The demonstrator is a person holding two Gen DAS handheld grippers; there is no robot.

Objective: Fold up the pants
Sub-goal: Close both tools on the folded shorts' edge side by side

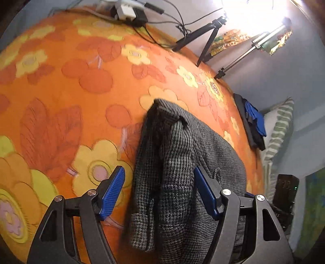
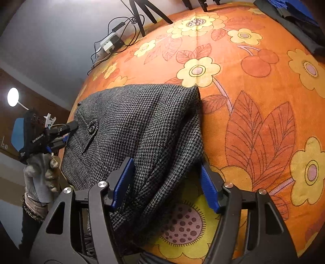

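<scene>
Pants (image 1: 182,162) in grey houndstooth lie folded in a thick bundle on an orange bedspread (image 1: 61,81) printed with yellow flowers and red leaves, seen from two wrist cameras.

In the left wrist view, going left to right: the flowered cloth fills the left side; the left gripper (image 1: 158,188) hovers with its blue-padded fingers spread wide, one pad over bare bedspread beside the bundle's left edge, the other over the cloth itself, pinching nothing. Further right, a black tripod (image 1: 203,38) and a silver stand (image 1: 243,54) rest at the far edge of the bed beside a power strip (image 1: 128,12) with trailing cables. At the right edge lie a dark and blue pile of clothes (image 1: 251,123) and a striped pillow (image 1: 280,126).

In the right wrist view, going left to right: a lamp (image 2: 13,97) glows against a dark wall; below it a gloved hand (image 2: 40,174) holds the left gripper (image 2: 68,132), whose tips reach the bundle's near-left edge close to a buttoned pocket (image 2: 91,128). The pants (image 2: 142,132) spread across the middle. The right gripper (image 2: 166,182) is likewise spread wide, its left pad over the cloth and its right pad just past the bundle's right edge, above a large yellow flower. Bare orange bedspread (image 2: 264,101) runs on to the right.
</scene>
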